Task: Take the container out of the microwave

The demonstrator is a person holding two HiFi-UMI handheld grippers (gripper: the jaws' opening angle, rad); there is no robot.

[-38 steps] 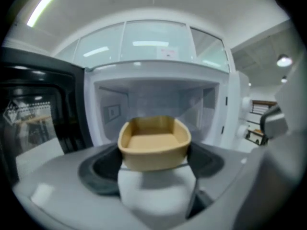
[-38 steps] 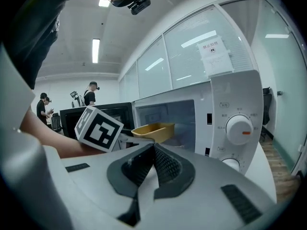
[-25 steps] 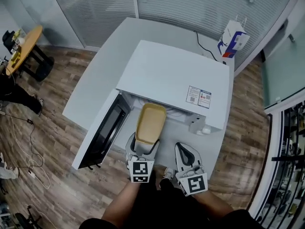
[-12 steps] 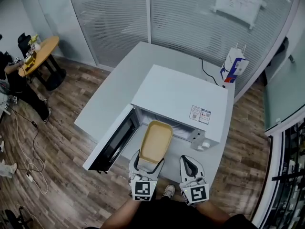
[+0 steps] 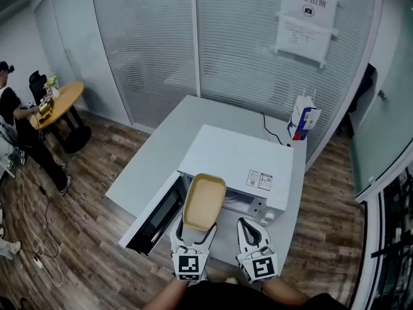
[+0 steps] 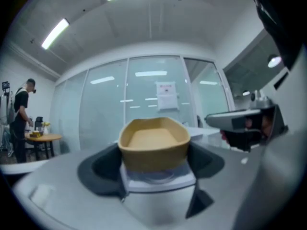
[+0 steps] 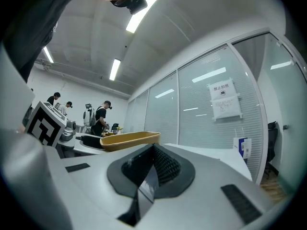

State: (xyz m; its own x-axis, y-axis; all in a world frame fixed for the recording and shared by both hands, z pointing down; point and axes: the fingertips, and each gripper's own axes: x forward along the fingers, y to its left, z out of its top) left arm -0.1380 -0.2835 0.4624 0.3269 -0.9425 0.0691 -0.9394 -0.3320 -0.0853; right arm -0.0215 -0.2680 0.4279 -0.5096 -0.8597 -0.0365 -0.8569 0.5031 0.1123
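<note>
**Container in Left Grip**

I have the left gripper fingers clamped on the near end of the tan container. The rest projects ahead of the fingertips, toward the open microwave on the worktop. The right gripper fingers are closed and empty, just right of the container.

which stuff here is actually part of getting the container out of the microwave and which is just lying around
Job: container held in the left gripper; microwave with its door open; right gripper, empty.
Lying about: paper bag and cable on the table; sign on the glass wall; round table at left.
</note>
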